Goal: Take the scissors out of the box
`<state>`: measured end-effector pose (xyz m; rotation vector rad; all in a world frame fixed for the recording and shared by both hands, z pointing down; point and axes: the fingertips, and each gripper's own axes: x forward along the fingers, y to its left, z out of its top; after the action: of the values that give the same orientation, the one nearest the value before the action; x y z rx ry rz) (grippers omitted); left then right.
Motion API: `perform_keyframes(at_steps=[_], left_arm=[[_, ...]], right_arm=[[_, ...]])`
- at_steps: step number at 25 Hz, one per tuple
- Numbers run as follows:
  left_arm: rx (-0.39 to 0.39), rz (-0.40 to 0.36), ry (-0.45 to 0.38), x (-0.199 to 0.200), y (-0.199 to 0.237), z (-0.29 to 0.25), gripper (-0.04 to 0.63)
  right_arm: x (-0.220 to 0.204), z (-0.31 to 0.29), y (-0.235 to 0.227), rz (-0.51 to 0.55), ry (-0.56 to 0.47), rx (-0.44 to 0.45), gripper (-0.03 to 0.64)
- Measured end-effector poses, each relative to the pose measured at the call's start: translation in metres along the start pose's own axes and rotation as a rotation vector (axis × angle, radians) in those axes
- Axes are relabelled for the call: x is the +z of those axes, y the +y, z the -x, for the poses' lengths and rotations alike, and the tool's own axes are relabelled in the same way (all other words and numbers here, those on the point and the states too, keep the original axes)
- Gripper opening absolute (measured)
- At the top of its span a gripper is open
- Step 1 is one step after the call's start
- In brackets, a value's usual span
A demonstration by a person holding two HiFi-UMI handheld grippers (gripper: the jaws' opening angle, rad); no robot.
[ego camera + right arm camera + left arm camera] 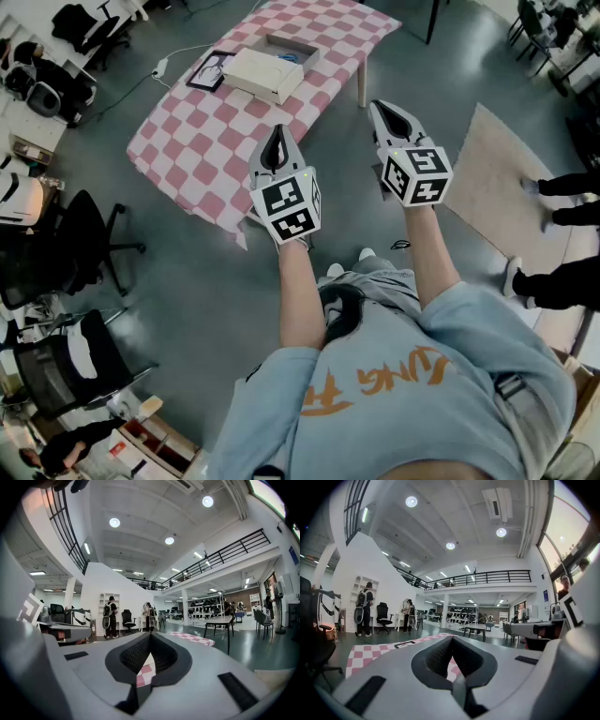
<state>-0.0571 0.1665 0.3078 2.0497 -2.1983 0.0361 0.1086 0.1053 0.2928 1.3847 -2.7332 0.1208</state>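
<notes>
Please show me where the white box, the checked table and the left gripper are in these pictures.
white box [258, 73]: head view, on its flat top face.
checked table [202, 141]: head view, on bare cloth near the front.
left gripper [277, 131]: head view, at its closed jaw tips.

Pink-and-white checked tablecloth [211, 141], white box [262, 73], grey floor [187, 281].

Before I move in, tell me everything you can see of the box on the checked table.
The box is a shallow, open-topped rectangle with pale grey walls that look like cardboard. It lies flat, skewed to the table's edges, on the far part of the pink-and-white checked tablecloth. A blue item shows inside, too small to identify. A cream-white flat slab, perhaps its lid, lies against its near side. Nothing else appears to touch it.
</notes>
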Motion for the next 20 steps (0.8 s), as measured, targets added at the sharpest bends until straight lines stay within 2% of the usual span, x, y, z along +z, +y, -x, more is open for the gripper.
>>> perform_keyframes(at_steps=[10, 20], left_arm=[[-0.037, 0.022, -0.028, 0.012, -0.014, -0.004, 0.017], [-0.035, 0.046, -0.052, 0.025, -0.005, -0.009, 0.017]], right_arm=[[0.013, 0.012, -0.015, 0.013, -0.021, -0.044, -0.005], [0.024, 0.011, -0.019, 0.026, -0.023, -0.05, -0.005]])
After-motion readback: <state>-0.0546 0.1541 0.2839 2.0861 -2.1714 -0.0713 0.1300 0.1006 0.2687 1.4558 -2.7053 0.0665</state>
